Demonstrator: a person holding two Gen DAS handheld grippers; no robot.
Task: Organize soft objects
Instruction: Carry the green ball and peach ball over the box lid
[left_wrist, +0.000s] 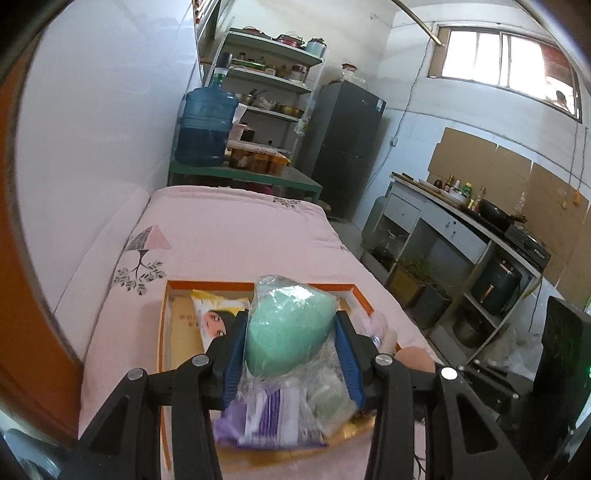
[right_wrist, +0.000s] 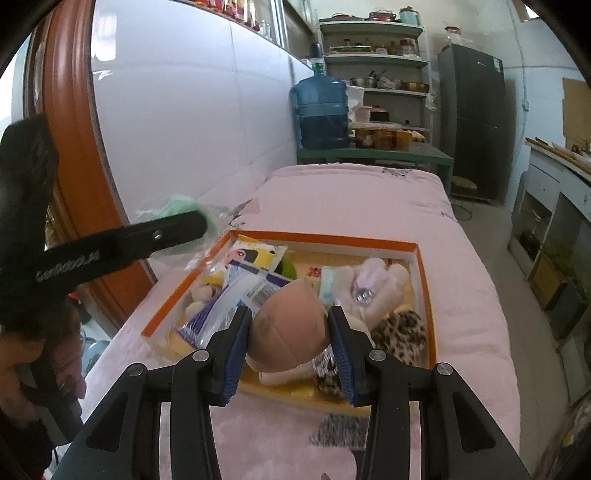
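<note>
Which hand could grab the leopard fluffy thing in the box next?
Probably right: the leopard-print plush lies just beside the right gripper. But both grippers are full: right holds a pink pad, left a bagged green sponge.

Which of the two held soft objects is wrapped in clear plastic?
The green sponge in the left gripper; the peach pad is bare.

A bed covered in a pink quilt printed with a tree motif carries a shallow orange-rimmed box, which lies flat near the quilt's near end and holds assorted soft items
</note>
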